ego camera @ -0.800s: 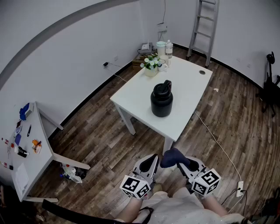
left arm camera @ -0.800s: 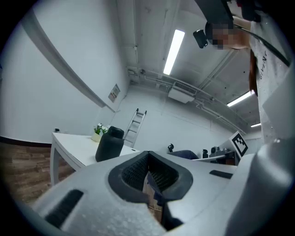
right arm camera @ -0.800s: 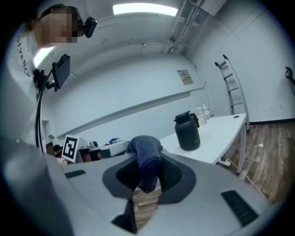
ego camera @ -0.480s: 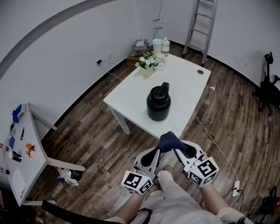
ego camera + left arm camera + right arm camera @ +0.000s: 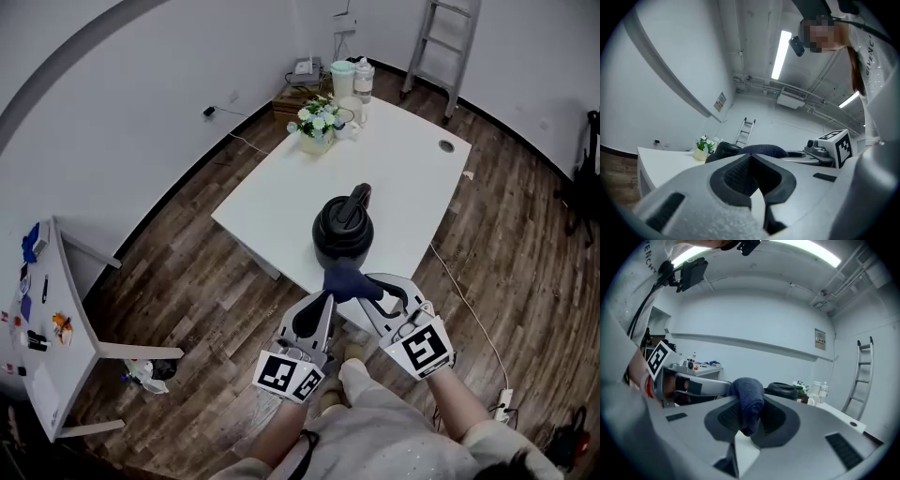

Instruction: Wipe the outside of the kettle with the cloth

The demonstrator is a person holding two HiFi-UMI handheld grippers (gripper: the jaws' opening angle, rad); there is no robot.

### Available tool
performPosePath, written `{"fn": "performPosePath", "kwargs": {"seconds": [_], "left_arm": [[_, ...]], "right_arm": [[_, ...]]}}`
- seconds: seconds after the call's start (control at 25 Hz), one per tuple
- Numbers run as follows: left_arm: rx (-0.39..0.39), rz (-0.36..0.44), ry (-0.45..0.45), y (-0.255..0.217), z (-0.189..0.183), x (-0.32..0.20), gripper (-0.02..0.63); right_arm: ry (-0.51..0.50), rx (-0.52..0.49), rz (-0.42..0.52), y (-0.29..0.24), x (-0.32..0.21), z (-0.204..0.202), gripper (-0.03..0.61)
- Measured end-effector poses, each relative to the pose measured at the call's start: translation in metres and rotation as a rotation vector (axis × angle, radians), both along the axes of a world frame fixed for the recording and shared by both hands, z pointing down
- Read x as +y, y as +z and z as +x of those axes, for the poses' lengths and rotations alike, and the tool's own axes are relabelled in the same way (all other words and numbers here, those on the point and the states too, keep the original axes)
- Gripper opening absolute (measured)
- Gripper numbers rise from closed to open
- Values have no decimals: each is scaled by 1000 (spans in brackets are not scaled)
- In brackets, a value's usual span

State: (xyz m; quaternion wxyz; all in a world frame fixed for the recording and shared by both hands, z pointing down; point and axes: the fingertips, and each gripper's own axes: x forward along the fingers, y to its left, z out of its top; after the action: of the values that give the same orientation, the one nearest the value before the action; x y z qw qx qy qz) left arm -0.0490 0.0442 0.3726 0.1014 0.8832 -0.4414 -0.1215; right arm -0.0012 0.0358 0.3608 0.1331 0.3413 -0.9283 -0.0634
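far left, a side table (image 5: 58, 323) with small clutter sits well apart from the work, so i skip it. the white table (image 5: 267, 197) is centre frame, with a flower pot (image 5: 316, 122) and bottles (image 5: 352, 80) at its far corner. both are well apart from the kettle, so they don't block a wipe.

the left gripper (image 5: 324, 300) is low in front of me with its jaws closed together. the left gripper view shows nothing between them. i read it as parked beside the other tool, out of the wipe path and free to brace something if needed.

the kettle (image 5: 343, 232) is black and upright with its handle on top. it stands near the table edge closest to me, so the reach is short.

the cloth (image 5: 345, 279) is dark blue and bunched. the right gripper (image 5: 367, 286) is clamped on its middle, and a wad pokes out past the tips, so fabric rather than jaw would meet the kettle.

in the head view the wad overlaps the kettle's lower near side. in the right gripper view the lid shows just beyond the wad. i cannot tell if they touch, and my guess is not yet, so wiping hasn't started.

the next move is to press the wad onto the near wall and sweep around. the risk is that a one-sided push slides or tips a kettle this close to the edge.

a ladder (image 5: 448, 37) leans at the far right wall and doesn't matter here.
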Motion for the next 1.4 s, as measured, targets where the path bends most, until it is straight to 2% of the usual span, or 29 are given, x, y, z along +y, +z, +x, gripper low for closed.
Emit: {"fn": "performPosePath", "kwargs": {"seconds": [0.2, 0.32, 0.48, 0.72, 0.88, 1.08, 1.16, 1.24, 1.4], "left_arm": [[18, 12, 35, 8, 16, -30, 8], [11, -9, 47, 19, 25, -45, 8], [9, -34, 122, 35, 44, -52, 8], [-21, -177, 138, 79, 55, -54, 8], [6, -278, 163, 101, 71, -54, 8], [-44, -307, 170, 105, 82, -53, 8], [-71, -298, 189, 102, 86, -52, 8], [-101, -269, 215, 96, 95, -50, 8], [-143, -119, 253, 48, 120, -52, 8]], "right_arm": [[-12, -10, 24, 7, -30, 11, 63], [-3, -9, -16, 22, -45, 21, 63], [5, -36, -87, 45, -56, 34, 63], [6, 13, -221, 93, -59, 47, 63], [18, -5, -286, 120, -63, 53, 63], [16, -9, -377, 144, -70, 58, 63], [-4, 16, -363, 147, -73, 61, 63], [-25, 18, -300, 131, -74, 71, 63], [-52, -72, -152, 64, -77, 98, 63]]}}
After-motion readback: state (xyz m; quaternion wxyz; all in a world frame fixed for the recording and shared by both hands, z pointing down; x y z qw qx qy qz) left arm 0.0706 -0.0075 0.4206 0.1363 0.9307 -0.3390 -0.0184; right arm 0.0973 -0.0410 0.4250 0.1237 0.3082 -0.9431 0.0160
